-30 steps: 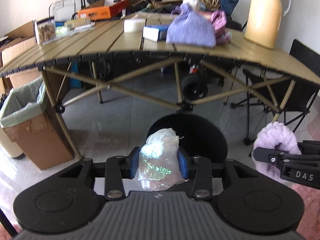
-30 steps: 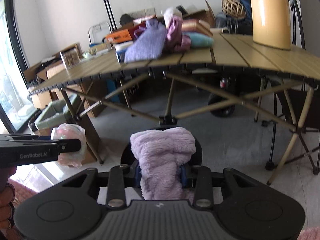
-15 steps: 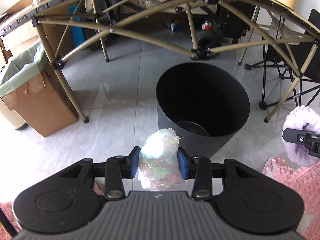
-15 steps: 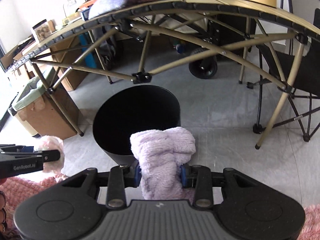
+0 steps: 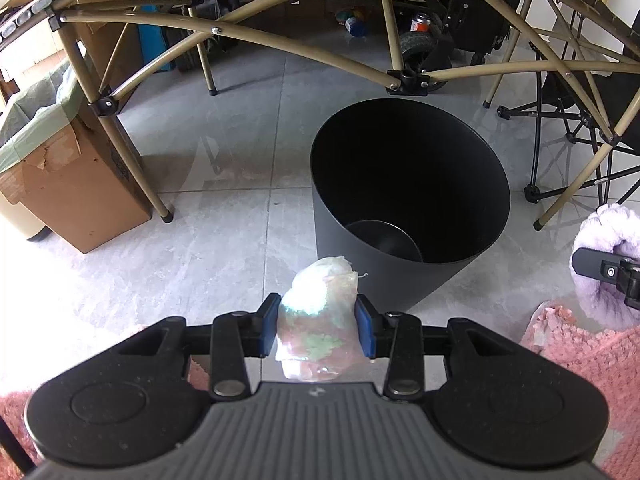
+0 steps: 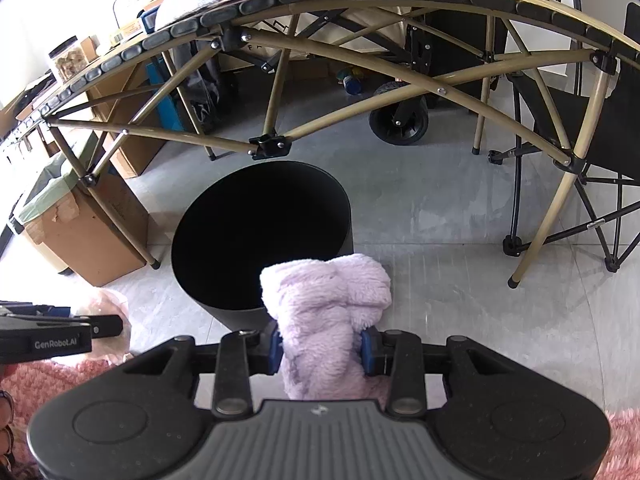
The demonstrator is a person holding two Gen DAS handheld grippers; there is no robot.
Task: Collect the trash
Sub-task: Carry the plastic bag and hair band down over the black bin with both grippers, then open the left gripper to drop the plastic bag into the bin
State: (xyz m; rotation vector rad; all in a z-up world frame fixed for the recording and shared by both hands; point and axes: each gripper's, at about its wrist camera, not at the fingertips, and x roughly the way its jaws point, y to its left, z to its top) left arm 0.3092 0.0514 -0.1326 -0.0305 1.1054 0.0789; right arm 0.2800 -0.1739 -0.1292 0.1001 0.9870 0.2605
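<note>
My left gripper (image 5: pixel 318 330) is shut on a crumpled clear plastic bag (image 5: pixel 318 320) with pink and green showing inside. It hangs just short of the near rim of a black round bin (image 5: pixel 460 272) that stands on the grey floor. The bin's inside looks bare. My right gripper (image 6: pixel 322 346) is shut on a fluffy lilac cloth (image 6: pixel 324 312), close above the same bin's (image 6: pixel 212 304) near rim. In the left wrist view the lilac cloth (image 5: pixel 604 240) and right gripper show at the far right. The left gripper (image 6: pixel 96 326) shows at the left edge of the right wrist view.
A folding table with tan legs (image 5: pixel 400 76) arches over and behind the bin. A cardboard box with a green liner (image 5: pixel 68 168) stands to the left. A black folding chair (image 6: pixel 600 152) is at the right. A pink shaggy rug (image 5: pixel 592 360) lies under the grippers.
Both grippers have tipped downward and sunk: the tabletop left the view, and the black bin came into view and grew larger. Both grips stayed the same.
</note>
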